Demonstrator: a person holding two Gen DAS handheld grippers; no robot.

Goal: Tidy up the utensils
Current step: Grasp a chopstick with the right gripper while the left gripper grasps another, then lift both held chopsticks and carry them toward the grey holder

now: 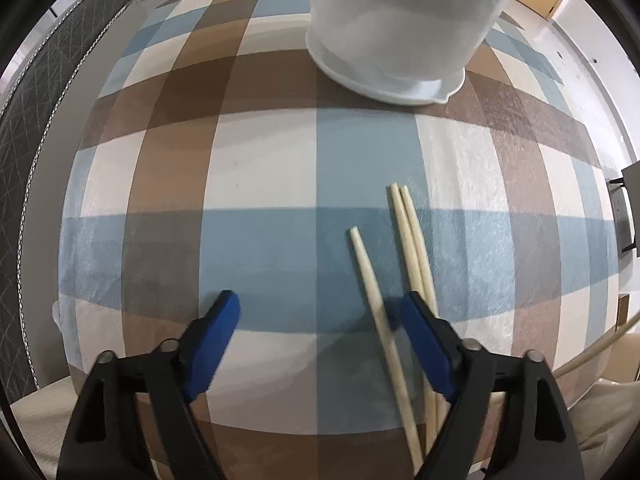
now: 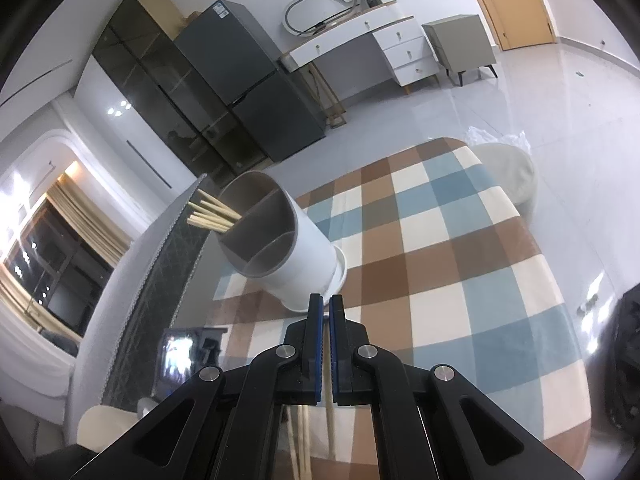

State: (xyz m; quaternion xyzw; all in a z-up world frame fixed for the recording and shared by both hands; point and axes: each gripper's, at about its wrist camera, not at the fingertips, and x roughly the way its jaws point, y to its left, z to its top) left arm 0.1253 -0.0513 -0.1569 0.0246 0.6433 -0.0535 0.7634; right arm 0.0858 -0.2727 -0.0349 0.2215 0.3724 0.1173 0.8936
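- Where the checked tablecloth (image 1: 260,168) fills the left wrist view, the left gripper (image 1: 316,312) hangs spread wide, with three pale wooden chopsticks (image 1: 404,240) lying loose by its right finger.
- Only the right wrist view shows the divided white holder (image 2: 288,240) from above, chopstick ends (image 2: 212,214) in one compartment.
- The right gripper (image 2: 326,312) is clenched on a single chopstick (image 2: 330,408).

Three loose chopsticks (image 1: 402,312), one utensil holder (image 2: 280,240), six chopsticks in it (image 2: 212,214)
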